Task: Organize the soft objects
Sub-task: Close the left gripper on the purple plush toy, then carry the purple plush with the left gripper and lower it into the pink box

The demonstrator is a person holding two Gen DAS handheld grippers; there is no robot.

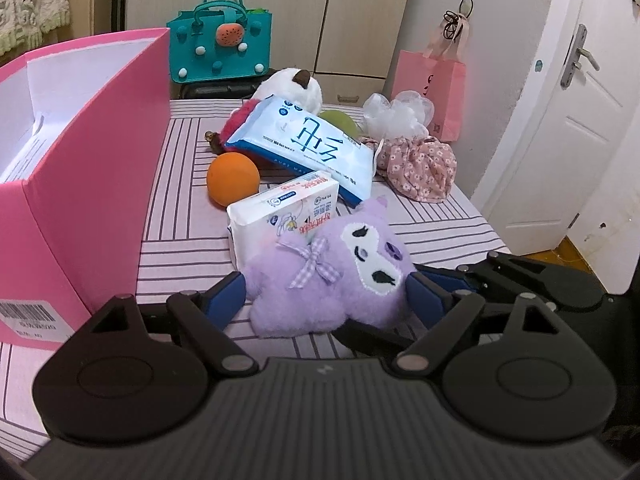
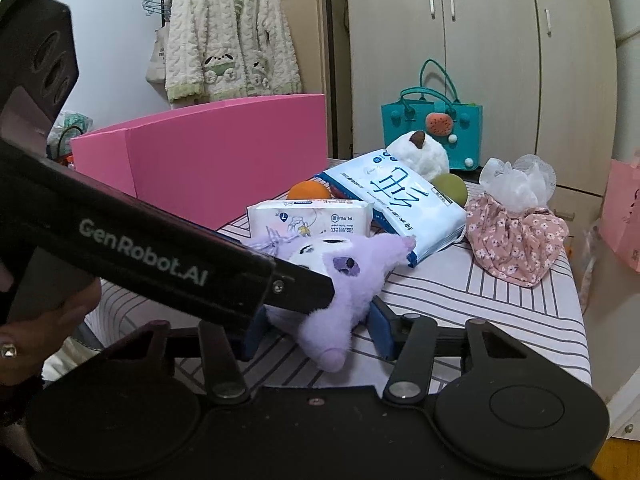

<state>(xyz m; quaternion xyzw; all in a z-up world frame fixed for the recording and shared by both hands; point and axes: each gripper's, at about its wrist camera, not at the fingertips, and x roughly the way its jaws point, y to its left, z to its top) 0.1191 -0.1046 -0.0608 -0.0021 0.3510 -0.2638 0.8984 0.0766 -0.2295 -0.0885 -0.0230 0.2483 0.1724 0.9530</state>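
Note:
A purple plush toy (image 1: 332, 276) lies on the striped table, against a small white wipes pack (image 1: 280, 212). My left gripper (image 1: 326, 292) has a blue pad on each side of the plush, touching its fur. My right gripper (image 2: 320, 328) has its pads at both sides of the same plush (image 2: 336, 280), around one end of it. The left gripper's body crosses the right wrist view and hides part of the plush. The open pink box (image 1: 80, 152) stands at the left.
Behind the plush lie a big blue wipes pack (image 1: 308, 144), an orange ball (image 1: 233, 180), a green ball (image 1: 340, 122), a white plush (image 1: 292, 88), a floral fabric pouch (image 1: 420, 164) and a white mesh puff (image 1: 396, 114). A teal bag (image 1: 220, 44) stands beyond.

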